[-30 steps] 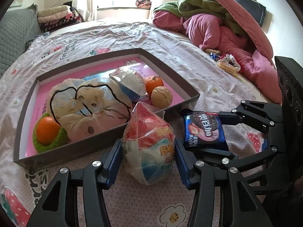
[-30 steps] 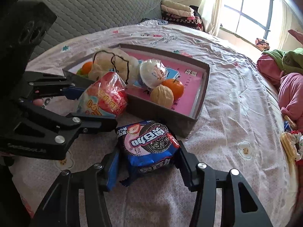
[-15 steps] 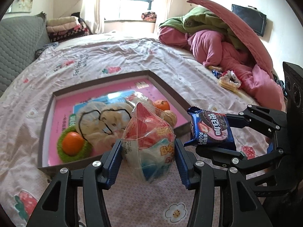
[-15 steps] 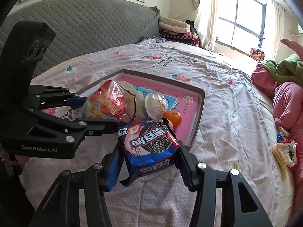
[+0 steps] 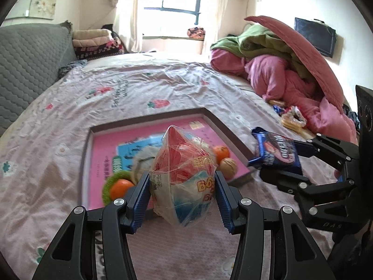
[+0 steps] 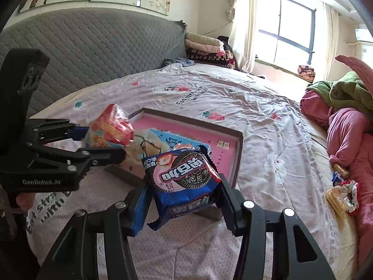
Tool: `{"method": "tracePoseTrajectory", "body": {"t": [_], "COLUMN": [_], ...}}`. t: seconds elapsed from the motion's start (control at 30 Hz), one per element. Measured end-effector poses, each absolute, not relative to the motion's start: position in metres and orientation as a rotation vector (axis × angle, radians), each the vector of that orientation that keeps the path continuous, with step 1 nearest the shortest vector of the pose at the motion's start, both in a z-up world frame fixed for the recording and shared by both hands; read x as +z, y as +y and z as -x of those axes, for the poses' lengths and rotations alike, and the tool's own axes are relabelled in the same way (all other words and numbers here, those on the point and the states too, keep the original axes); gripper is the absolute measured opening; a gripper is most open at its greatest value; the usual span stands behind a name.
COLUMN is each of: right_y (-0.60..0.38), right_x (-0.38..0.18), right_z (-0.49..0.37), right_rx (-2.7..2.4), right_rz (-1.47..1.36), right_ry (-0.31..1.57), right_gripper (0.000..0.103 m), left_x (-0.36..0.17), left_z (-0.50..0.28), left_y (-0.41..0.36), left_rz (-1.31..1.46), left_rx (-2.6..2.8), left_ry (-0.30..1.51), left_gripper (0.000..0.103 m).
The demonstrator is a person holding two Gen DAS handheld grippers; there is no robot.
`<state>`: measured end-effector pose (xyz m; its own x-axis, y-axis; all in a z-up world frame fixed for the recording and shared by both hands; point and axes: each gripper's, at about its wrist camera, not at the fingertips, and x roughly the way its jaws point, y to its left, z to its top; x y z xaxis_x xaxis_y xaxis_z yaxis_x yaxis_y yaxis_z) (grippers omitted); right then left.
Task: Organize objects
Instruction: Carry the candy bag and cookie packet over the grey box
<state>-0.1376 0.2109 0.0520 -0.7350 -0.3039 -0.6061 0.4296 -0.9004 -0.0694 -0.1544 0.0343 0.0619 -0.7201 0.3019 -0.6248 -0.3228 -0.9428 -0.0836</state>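
My left gripper (image 5: 181, 198) is shut on a clear snack bag (image 5: 184, 177) with red and blue print, held in the air above the near edge of the pink-lined tray (image 5: 100, 144). The bag also shows in the right wrist view (image 6: 109, 128). My right gripper (image 6: 184, 198) is shut on a blue cookie pack (image 6: 184, 182), held above the tray's near right corner; it also shows in the left wrist view (image 5: 276, 150). The tray (image 6: 237, 161) holds two oranges (image 5: 120, 186), a walnut (image 5: 228, 166) and a white plastic bag (image 6: 149, 144).
The tray lies on a bed with a pink floral sheet (image 5: 130, 93). Loose snacks (image 5: 292, 117) lie by a pile of pink and green bedding (image 5: 286, 70) on the right. A grey quilted headboard (image 6: 93, 53) stands at the left.
Both grippers have risen well above the bed with their packs. The tray now looks smaller and lower in both views.
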Motion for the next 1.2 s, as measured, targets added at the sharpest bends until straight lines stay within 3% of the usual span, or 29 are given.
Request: {"method": "tracePoseTrajectory", "body": {"t": [0.63, 1.0, 1.2], "right_y": [0.214, 0.210, 0.217], "right_x": [0.064, 0.044, 0.031], "right_z": [0.164, 0.186, 0.197], "right_rx": [-2.671, -2.656, -2.650], "right_rz": [-0.811, -0.891, -0.951], "right_ry": [0.234, 0.280, 0.215], "right_gripper": [0.054, 0.054, 0.054], "left_x": [0.077, 0.042, 0.025], "left_z": [0.185, 0.206, 0.214], "left_y": [-0.039, -0.042, -0.039], "left_rz": [0.932, 1.045, 1.102], "left_rx": [2.794, 2.794, 2.788], "left_ry": [-0.063, -0.045, -0.035], "left_gripper": [0.054, 0.054, 0.054]}}
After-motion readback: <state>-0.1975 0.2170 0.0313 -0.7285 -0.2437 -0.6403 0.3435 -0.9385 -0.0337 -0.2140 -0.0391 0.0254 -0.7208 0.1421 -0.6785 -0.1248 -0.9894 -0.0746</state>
